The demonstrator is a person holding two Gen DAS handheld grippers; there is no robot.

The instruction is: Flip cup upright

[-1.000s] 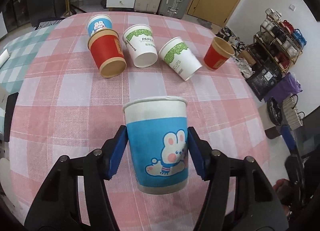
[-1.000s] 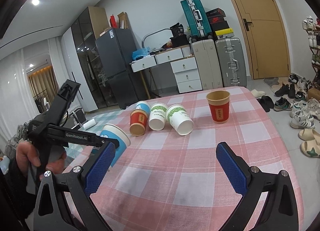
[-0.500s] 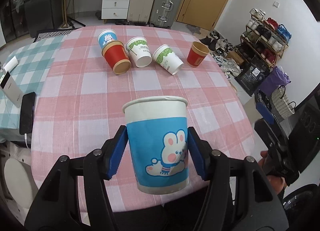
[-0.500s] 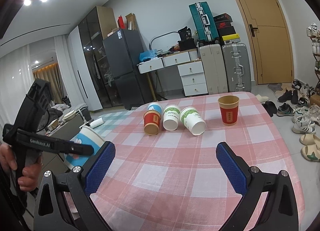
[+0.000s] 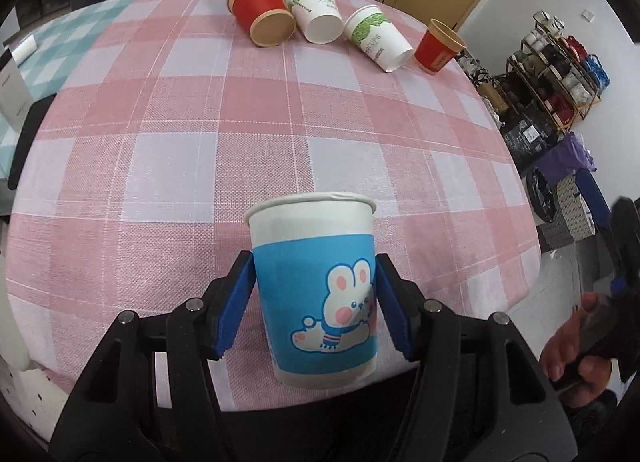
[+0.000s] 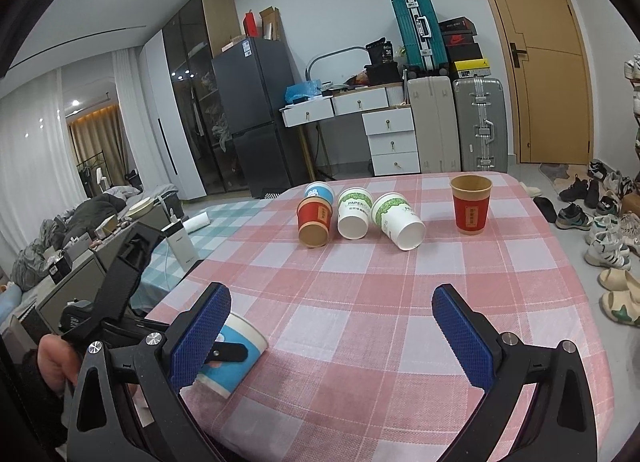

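Observation:
My left gripper (image 5: 314,306) is shut on a blue and white bunny paper cup (image 5: 316,286), held over the near edge of the pink checked table (image 5: 200,150). In the right wrist view the same cup (image 6: 236,358) leans, rim toward the table's middle, low at the near left corner. My right gripper (image 6: 332,334) is open and empty above the table's near part. At the far side lie a red cup (image 6: 314,220), two white and green cups (image 6: 354,212) (image 6: 398,220) and a second bunny cup (image 6: 319,192). A red cup (image 6: 471,204) stands upright at the far right.
A teal checked surface (image 6: 208,238) with a white box (image 6: 182,242) adjoins the table on the left. Shoes (image 6: 612,242) lie on the floor to the right. Drawers and suitcases (image 6: 452,126) stand behind the table.
My left gripper has come down toward the table's near edge with the bunny cup; the table now looms closer. The right gripper has stayed open and nearly still.

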